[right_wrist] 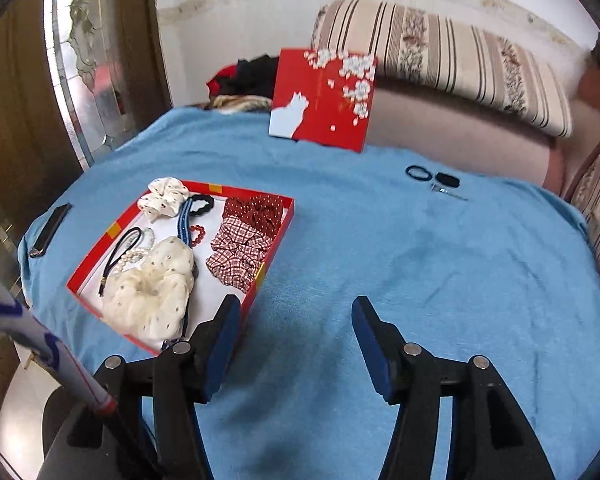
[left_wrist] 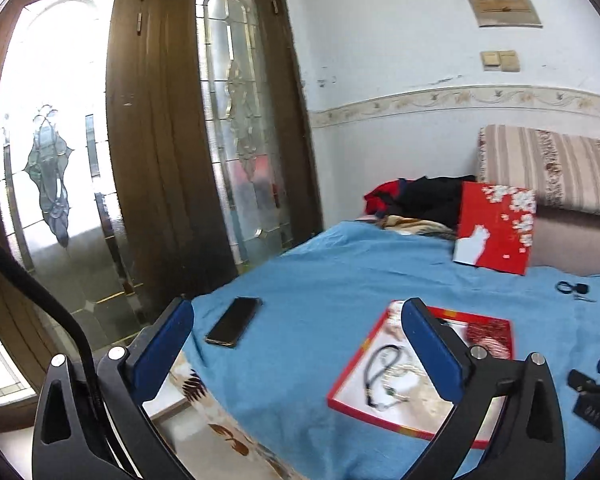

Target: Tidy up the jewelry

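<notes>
Left wrist view: the left tool stands with its jaws spread wide and nothing between them, raised above a bed covered with a blue blanket. Behind its right finger lies an open red tray holding a black cord necklace and pale beads; the far contents are blurred. A dark phone lies flat on the blanket left of the tray, apart from it. A red lid with white blossoms leans upright at the far side of the bed.

Right wrist view: the right tool is partly open and holds nothing; only blanket shows between its fingers. The tray sits to its left, the left finger overlapping the tray's near corner. Inside are a cream scrunchie, a white spotted scrunchie, two red patterned scrunchies, a blue band and red beads. A black hair tie and small clips lie on the blanket well apart from the tray.
</notes>
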A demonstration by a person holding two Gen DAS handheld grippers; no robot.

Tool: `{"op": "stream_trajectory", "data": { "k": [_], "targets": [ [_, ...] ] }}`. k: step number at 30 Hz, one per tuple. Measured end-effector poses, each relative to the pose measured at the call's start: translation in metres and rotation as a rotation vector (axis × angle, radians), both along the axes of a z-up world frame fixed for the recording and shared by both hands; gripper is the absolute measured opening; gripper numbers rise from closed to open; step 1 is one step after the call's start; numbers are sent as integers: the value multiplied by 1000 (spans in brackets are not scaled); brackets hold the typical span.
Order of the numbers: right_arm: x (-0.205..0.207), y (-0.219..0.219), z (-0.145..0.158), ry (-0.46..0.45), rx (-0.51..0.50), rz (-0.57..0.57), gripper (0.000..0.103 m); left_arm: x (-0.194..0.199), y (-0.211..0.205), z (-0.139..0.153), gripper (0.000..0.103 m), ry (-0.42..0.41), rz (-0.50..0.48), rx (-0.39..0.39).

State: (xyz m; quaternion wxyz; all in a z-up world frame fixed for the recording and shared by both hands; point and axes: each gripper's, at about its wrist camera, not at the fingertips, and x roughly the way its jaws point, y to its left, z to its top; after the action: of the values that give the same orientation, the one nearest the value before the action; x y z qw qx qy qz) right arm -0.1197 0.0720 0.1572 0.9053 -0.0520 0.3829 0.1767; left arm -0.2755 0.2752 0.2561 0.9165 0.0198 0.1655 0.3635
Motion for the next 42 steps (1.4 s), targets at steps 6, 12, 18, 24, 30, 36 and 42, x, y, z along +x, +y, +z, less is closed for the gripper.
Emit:
{"op": "stream_trajectory", "data": {
  "k": [6, 12, 18, 24, 30, 36, 42],
  "targets": [
    [-17, -10, 9, -25, 21, -6, 66, 8, -17, -1, 103, 47, -111, -110],
    [-26, -5, 10, -20, 19, 14, 70, 19, -15, -15, 103, 136, -180, -240],
    [-32, 12, 3, -3, -22, 45, 70, 23, -10, -26, 103, 152, -160, -275],
    [-33, 33, 2, 18, -59, 78, 72, 24, 3, -44, 103, 183, -127, -307],
    [-30, 55, -4, 43, -93, 85, 72, 27, 28, -63, 103, 231, -72, -373],
    [-27, 76, -10, 43, -158, 97, 72, 28, 51, -79, 103, 247, -46, -425],
    [-25, 92, -11, 37, -195, 121, 73, 29, 67, -89, 103, 266, -23, -451]
  ]
}}
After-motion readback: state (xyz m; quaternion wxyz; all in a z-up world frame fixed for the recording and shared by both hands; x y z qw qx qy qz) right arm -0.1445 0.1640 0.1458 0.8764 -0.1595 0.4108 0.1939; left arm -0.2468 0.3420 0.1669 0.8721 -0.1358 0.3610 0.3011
